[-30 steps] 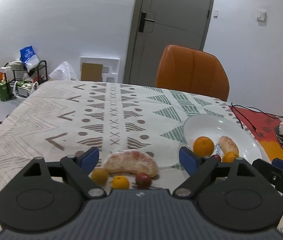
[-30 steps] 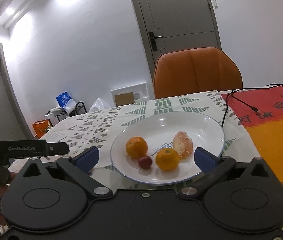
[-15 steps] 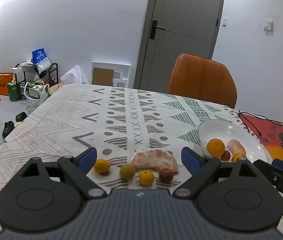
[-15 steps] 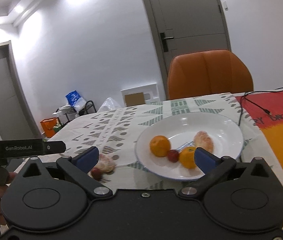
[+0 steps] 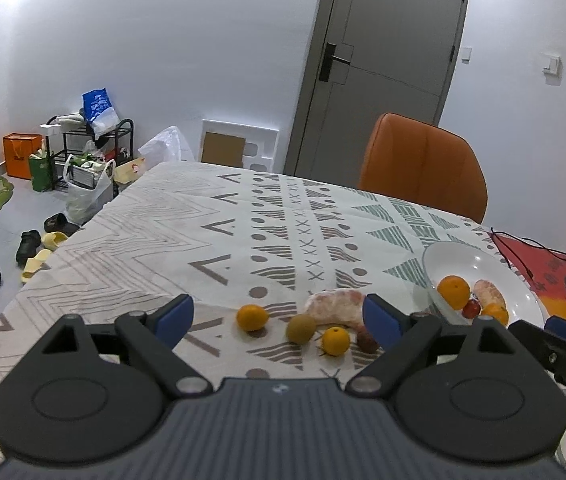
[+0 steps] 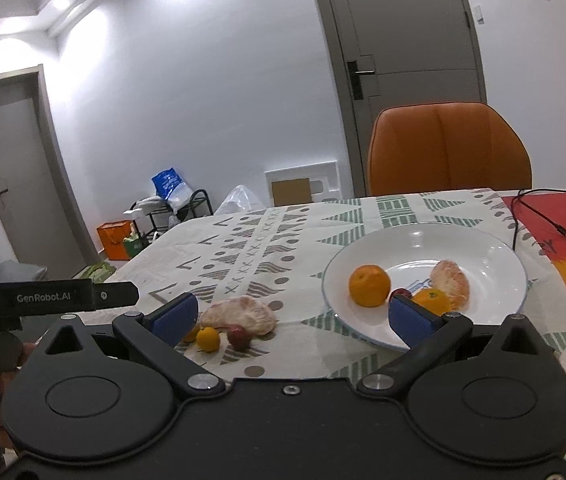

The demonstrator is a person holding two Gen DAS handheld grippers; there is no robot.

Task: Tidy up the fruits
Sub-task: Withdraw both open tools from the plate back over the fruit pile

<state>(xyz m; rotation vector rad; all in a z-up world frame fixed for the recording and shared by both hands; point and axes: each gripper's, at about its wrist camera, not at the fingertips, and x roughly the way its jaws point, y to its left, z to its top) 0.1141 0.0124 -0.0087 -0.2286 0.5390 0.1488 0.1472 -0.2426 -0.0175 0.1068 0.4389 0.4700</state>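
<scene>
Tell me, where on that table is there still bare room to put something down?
Free: the patterned cloth beyond the loose fruit, toward the orange chair, and the plate's far half. Crowded: the near edge, where small oranges, a pomelo piece and the plate's fruit cluster.

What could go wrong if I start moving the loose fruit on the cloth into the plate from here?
The loose fruit sits tightly bunched: the greenish round fruit, small orange and dark red fruit lie against the peeled pomelo piece, so open left tongs may nudge neighbours and set them rolling. The plate sits near the black cable, which a swing could snag.
</scene>
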